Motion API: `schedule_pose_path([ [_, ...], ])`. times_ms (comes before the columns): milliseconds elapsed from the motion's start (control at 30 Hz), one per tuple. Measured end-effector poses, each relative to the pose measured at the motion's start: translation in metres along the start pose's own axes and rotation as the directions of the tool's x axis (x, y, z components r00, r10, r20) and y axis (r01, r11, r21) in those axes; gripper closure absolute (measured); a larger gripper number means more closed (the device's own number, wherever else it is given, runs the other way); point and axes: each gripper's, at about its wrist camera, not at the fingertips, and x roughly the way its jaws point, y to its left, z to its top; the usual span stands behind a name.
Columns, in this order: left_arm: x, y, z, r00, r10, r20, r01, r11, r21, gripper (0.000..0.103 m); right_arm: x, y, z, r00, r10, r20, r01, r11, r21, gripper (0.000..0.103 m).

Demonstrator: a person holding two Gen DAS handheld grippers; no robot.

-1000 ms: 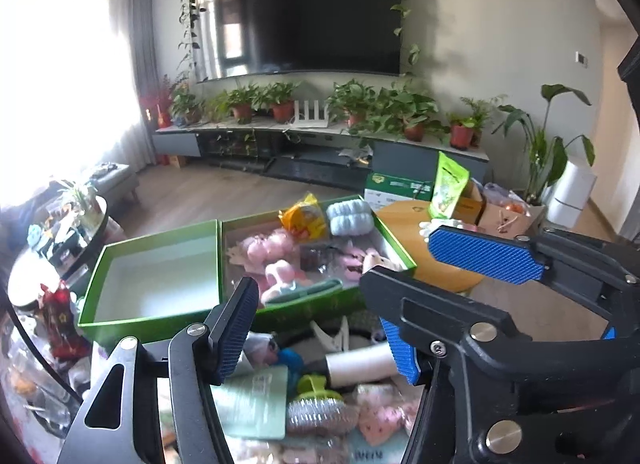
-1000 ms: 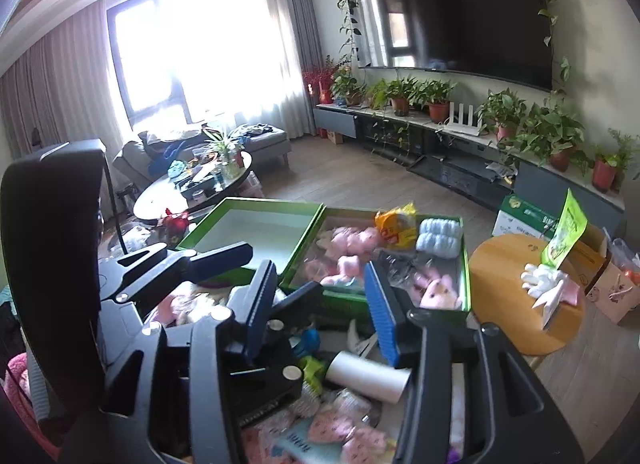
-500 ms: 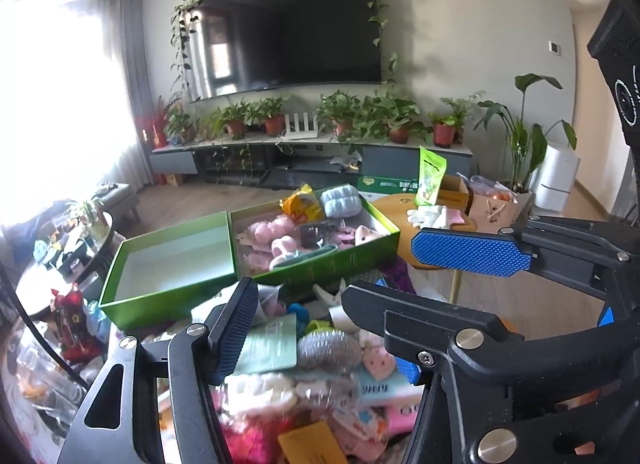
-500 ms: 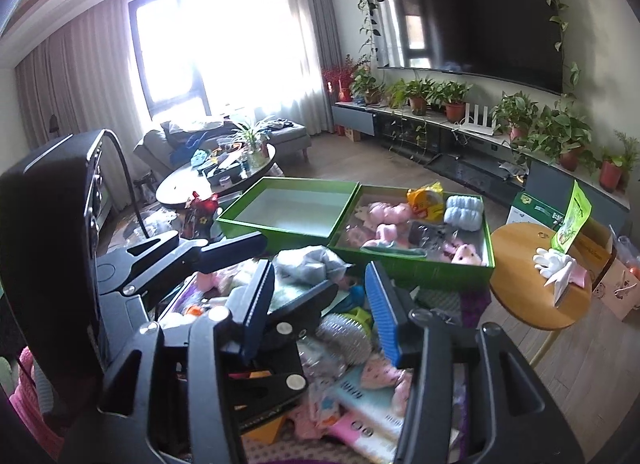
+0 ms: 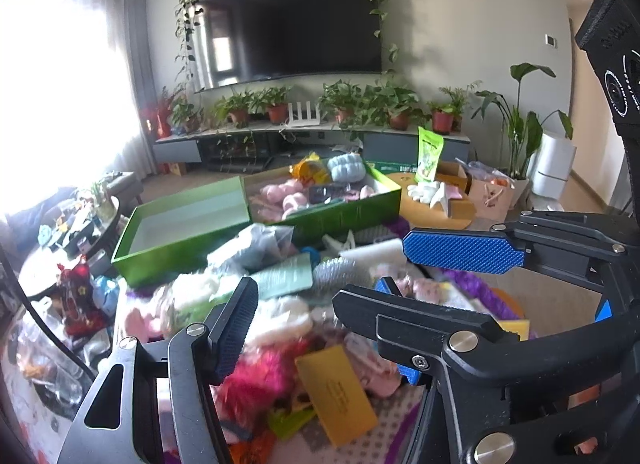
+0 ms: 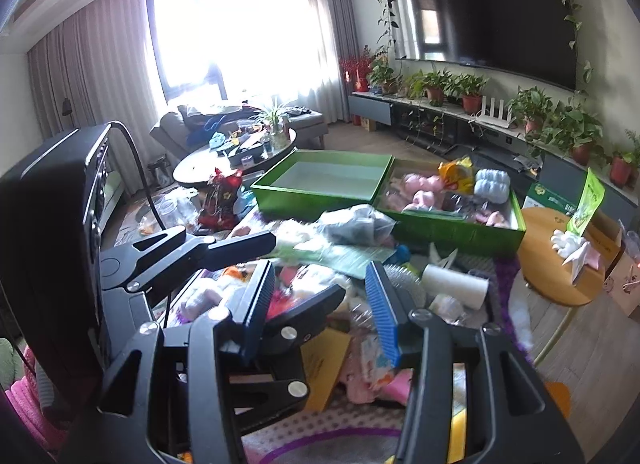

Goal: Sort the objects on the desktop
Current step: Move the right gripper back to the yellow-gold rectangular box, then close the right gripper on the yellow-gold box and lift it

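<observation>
- Left gripper (image 5: 308,312): jaws apart, nothing held.
- Right gripper (image 6: 320,296): jaws apart, nothing held.
- Clutter (image 6: 360,328) lies near, under both grippers.
- Green boxes (image 6: 320,196) stand beyond; left one empty.

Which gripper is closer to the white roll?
Right. The right gripper is just beside the white roll; the left gripper is farther away, on the right gripper's other side.

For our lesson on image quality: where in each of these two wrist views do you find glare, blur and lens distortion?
Left wrist view: the window is blown out to white; the pile of small items on the table is smeared; the wall edges bow outward. Right wrist view: the window flares over the curtains; the pile between the fingers is soft; the TV looks curved.
</observation>
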Motion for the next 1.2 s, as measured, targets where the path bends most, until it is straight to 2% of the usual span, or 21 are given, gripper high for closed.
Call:
schedule_pose_path([
  [267,-0.001,0.009,-0.042,0.999,-0.009,-0.036,0.008,1.000,-0.022,0.041,0.012,0.021,-0.036,0.999,0.019,-0.036,-0.019,1.000,-0.015,0.056],
  [467,0.008,0.013,-0.066,0.996,-0.028,-0.084,0.024,0.998,-0.050,0.041,0.027,0.024,-0.059,0.996,0.037,-0.079,-0.036,0.999,0.024,0.055],
  [800,0.018,0.023,-0.098,0.993,-0.008,-0.120,-0.002,0.997,-0.081,0.041,0.040,0.009,-0.088,0.992,0.026,-0.124,-0.014,0.996,0.093,0.051],
  [1033,0.021,0.020,-0.111,0.988,-0.042,-0.149,0.028,0.995,-0.097,0.041,0.056,-0.012,-0.105,0.983,0.025,-0.181,0.006,0.985,0.171,0.051],
  [1133,0.022,0.018,-0.117,0.986,-0.041,-0.162,0.026,0.995,-0.091,0.041,0.061,-0.015,-0.107,0.980,0.024,-0.197,0.013,0.983,0.185,0.048],
  [1200,0.020,0.017,-0.121,0.986,-0.033,-0.165,0.019,0.996,-0.085,0.041,0.070,-0.015,-0.106,0.975,0.030,-0.220,0.012,0.982,0.188,0.042],
])
